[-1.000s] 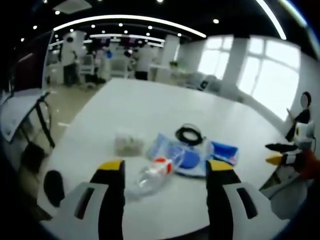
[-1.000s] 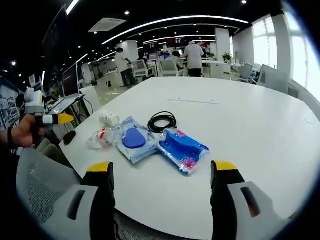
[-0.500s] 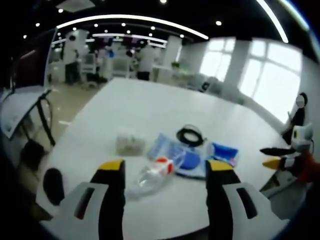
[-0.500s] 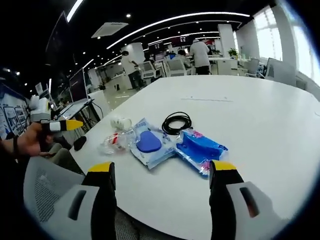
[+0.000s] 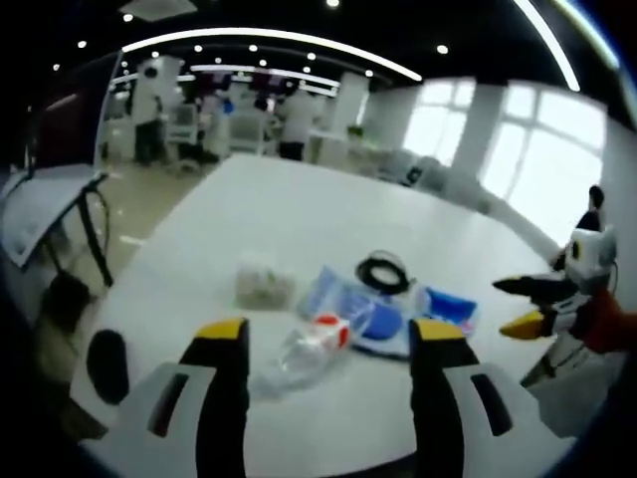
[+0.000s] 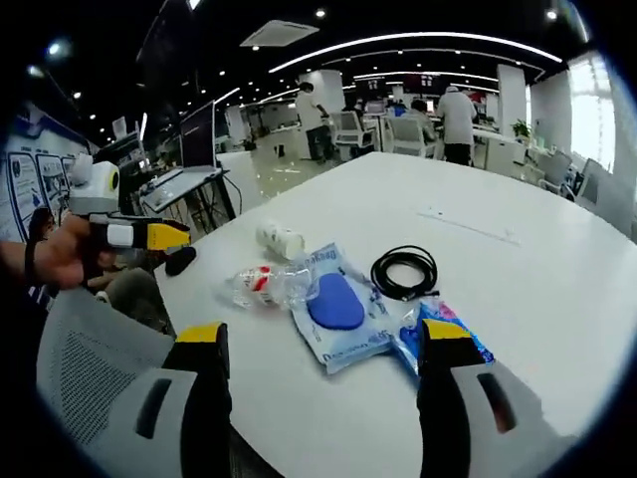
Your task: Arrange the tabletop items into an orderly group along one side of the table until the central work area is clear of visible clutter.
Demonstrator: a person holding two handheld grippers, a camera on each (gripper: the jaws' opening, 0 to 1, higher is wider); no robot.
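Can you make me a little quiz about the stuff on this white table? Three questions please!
1. True or false: the black cable is coiled in a loop.
2. What colour is the cap on the clear bottle? A green, B red, C yellow.
3. Fill in: the right gripper has its jaws ____.

Key: 1 true. 2 B. 3 open; the left gripper is open too, holding nothing.
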